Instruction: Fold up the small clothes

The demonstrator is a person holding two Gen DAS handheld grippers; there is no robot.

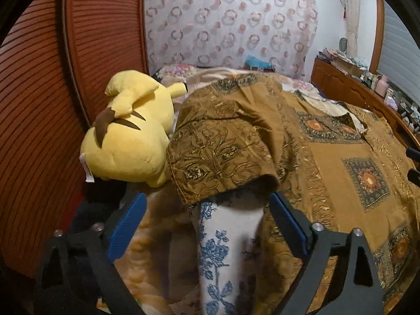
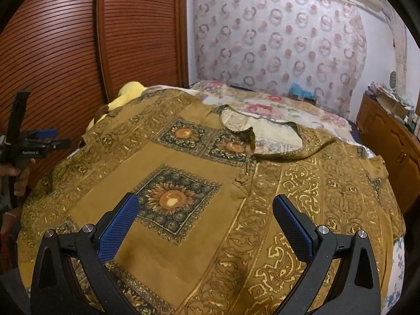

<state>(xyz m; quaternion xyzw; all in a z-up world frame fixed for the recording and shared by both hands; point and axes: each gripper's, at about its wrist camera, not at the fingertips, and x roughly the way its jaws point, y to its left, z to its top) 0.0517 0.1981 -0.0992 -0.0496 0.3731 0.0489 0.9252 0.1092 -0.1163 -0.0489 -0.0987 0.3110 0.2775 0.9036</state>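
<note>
Blue-padded left tongs [image 1: 207, 204] released, jaws wide, shirt sleeve [image 1: 223, 155] hem just ahead between pads, untouched. Right tongs [image 2: 204, 210] likewise released, hovering over shirt body. Mustard-brown patterned shirt [image 2: 210, 183] spread flat across bed, sunflower squares on front, neckline [image 2: 265, 136] toward far side. Yellow plush toy [image 1: 131, 136] beside sleeve, against slatted wooden wardrobe [image 1: 52, 78]. Floral bedding [image 2: 262, 105] beyond shirt. Wooden dresser [image 2: 388, 136] at right; patterned curtain [image 2: 275, 39] farthest.
</note>
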